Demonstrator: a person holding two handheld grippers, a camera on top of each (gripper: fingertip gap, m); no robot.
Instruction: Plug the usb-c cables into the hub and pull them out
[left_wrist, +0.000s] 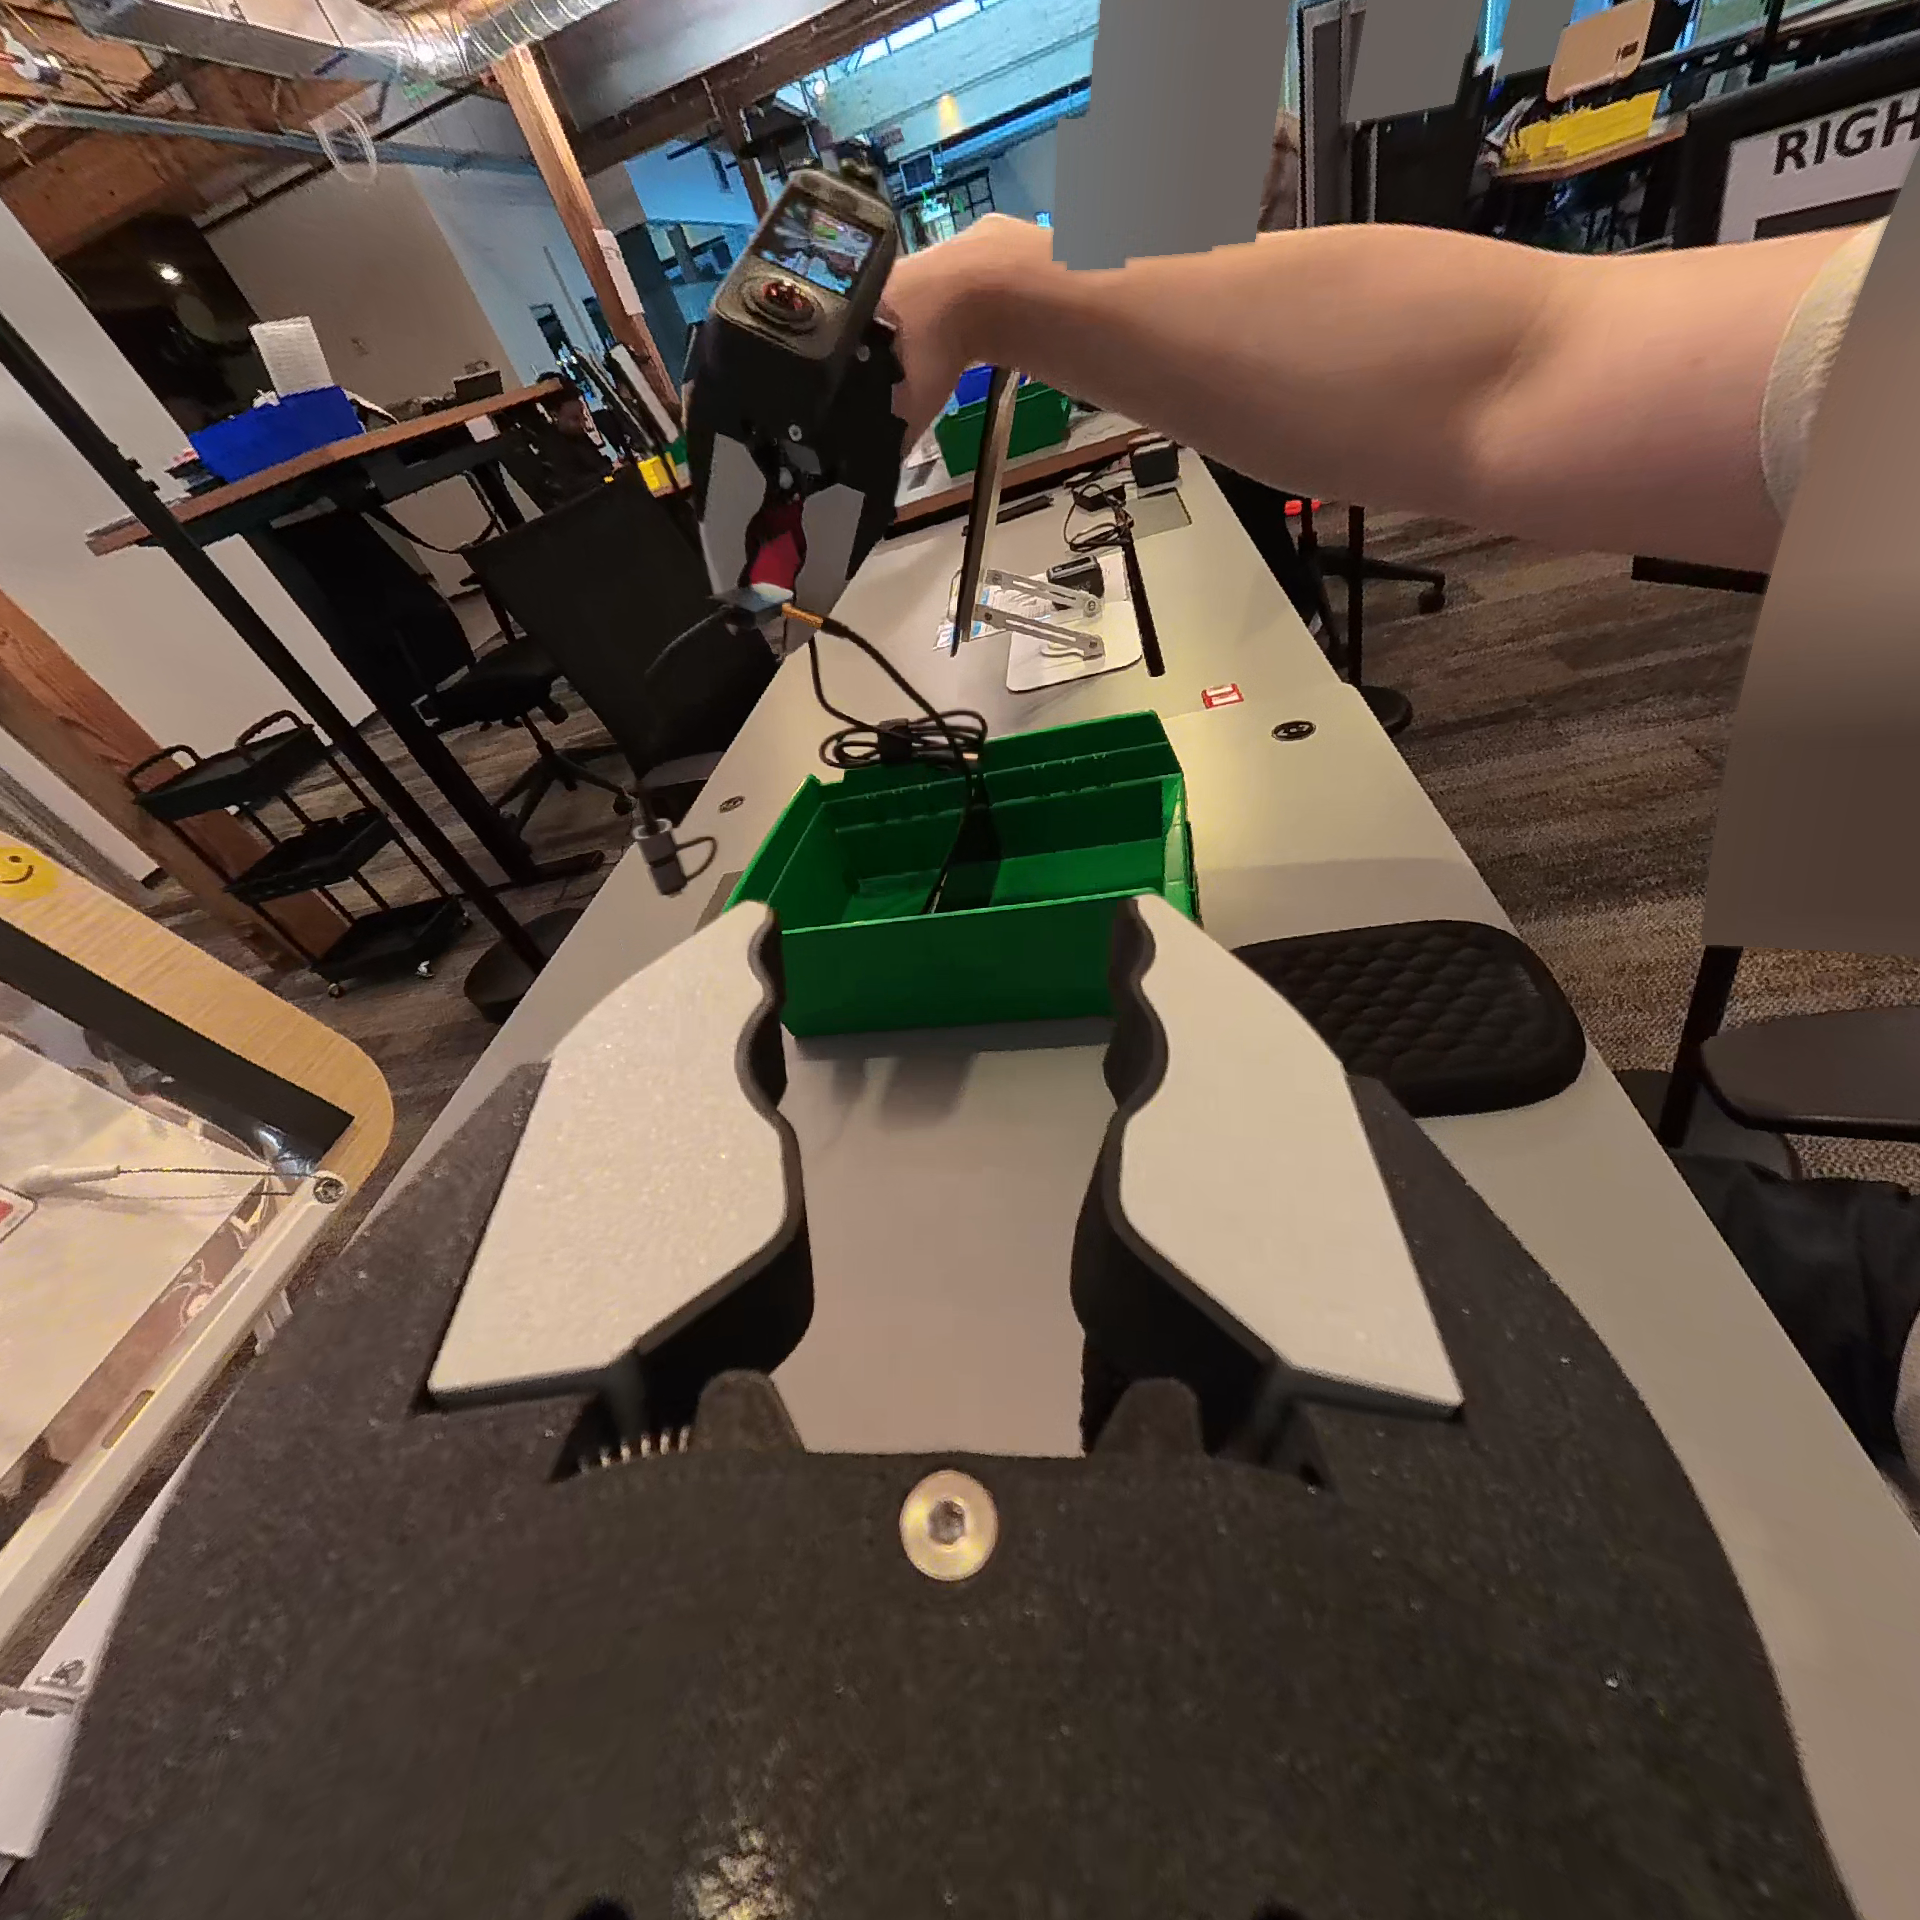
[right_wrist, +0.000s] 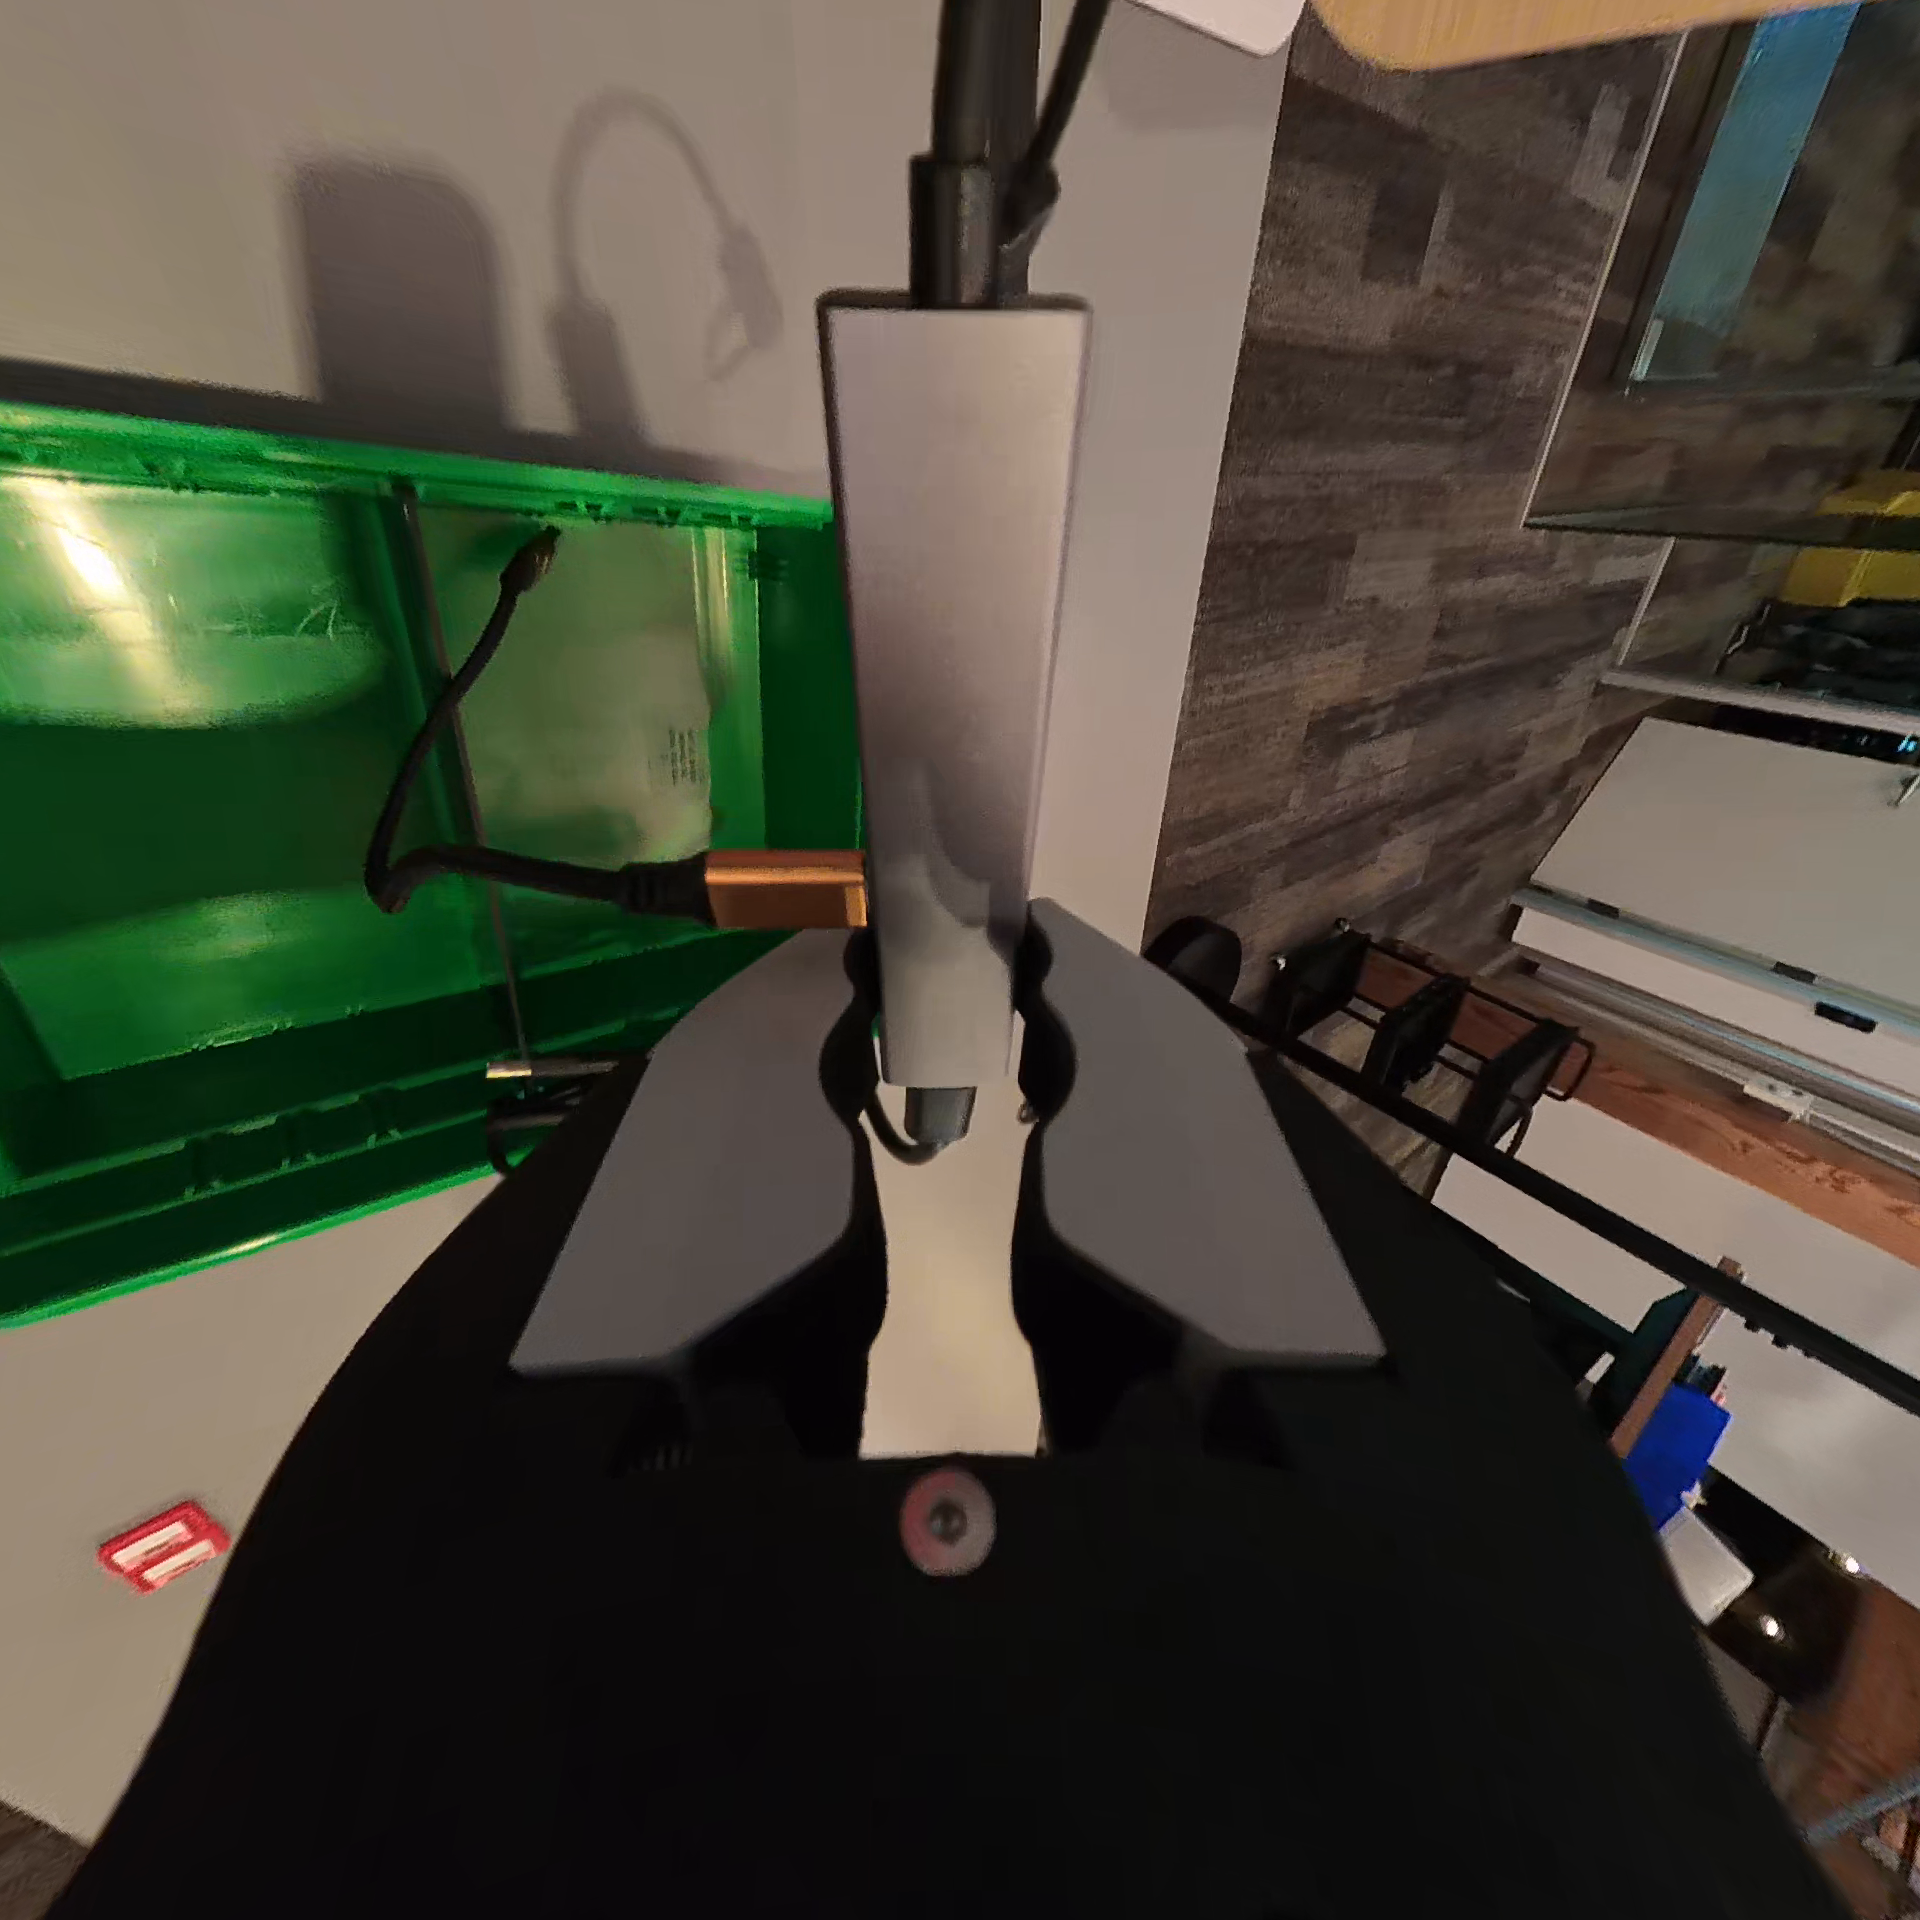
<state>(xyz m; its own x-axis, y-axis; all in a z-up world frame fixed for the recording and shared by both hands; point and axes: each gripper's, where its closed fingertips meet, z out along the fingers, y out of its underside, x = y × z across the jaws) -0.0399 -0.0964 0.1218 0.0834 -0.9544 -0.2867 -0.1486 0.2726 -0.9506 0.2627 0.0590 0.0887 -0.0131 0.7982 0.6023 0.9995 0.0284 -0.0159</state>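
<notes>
On the grey table (left_wrist: 1351, 831), a green bin (left_wrist: 966, 883) holds black cable (right_wrist: 436, 727); right hand-held gripper (right_wrist: 945, 997) pinches the hub (right_wrist: 951, 623), left hand-held gripper (left_wrist: 945, 1039) spread

Slim grey brushed-metal hub (right_wrist: 951, 665) – smooth, satin sheen. Copper-coloured metallic plug shell (right_wrist: 787, 888) w/ braided black cable (right_wrist: 436, 748). Glossy green plastic bin (left_wrist: 977, 966); matt grey tabletop (left_wrist: 1351, 831). Left gripper's (left_wrist: 945, 1023) grey finger pads (left_wrist: 644, 1164) – grainy, matt; base fuzzy black foam.
</notes>
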